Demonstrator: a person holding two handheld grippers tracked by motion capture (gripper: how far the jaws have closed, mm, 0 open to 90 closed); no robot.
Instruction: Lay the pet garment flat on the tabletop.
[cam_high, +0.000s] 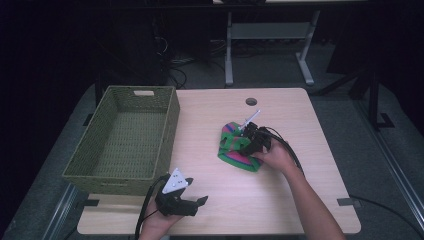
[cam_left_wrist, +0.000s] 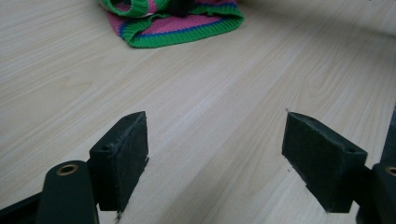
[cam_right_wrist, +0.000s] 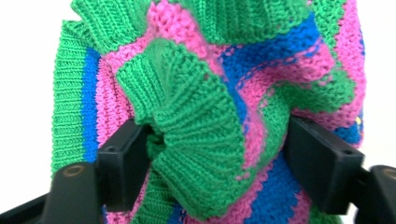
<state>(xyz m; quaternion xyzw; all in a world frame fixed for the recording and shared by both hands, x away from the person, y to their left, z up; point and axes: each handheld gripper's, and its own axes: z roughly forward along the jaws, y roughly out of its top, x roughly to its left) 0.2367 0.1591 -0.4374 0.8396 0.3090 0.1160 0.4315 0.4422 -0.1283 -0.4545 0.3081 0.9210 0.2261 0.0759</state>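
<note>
Pale tabletop (cam_high: 300, 190) is seen mid-frame; knitted garment (cam_right_wrist: 205, 140) is bunched between right gripper (cam_right_wrist: 219, 154)'s near-closed jaws; only a loose fold may be caught and slipped; left gripper (cam_left_wrist: 215, 154) is held open.

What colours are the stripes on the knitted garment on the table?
Green, pink and blue stripes on the knitted garment; clearest in the right gripper view.

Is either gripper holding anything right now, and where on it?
The right gripper has a bunched fold of the knit garment between its jaws, near a green ribbed edge; a firm clamp cannot be told. The left gripper is open over bare table, holding nothing.
</note>
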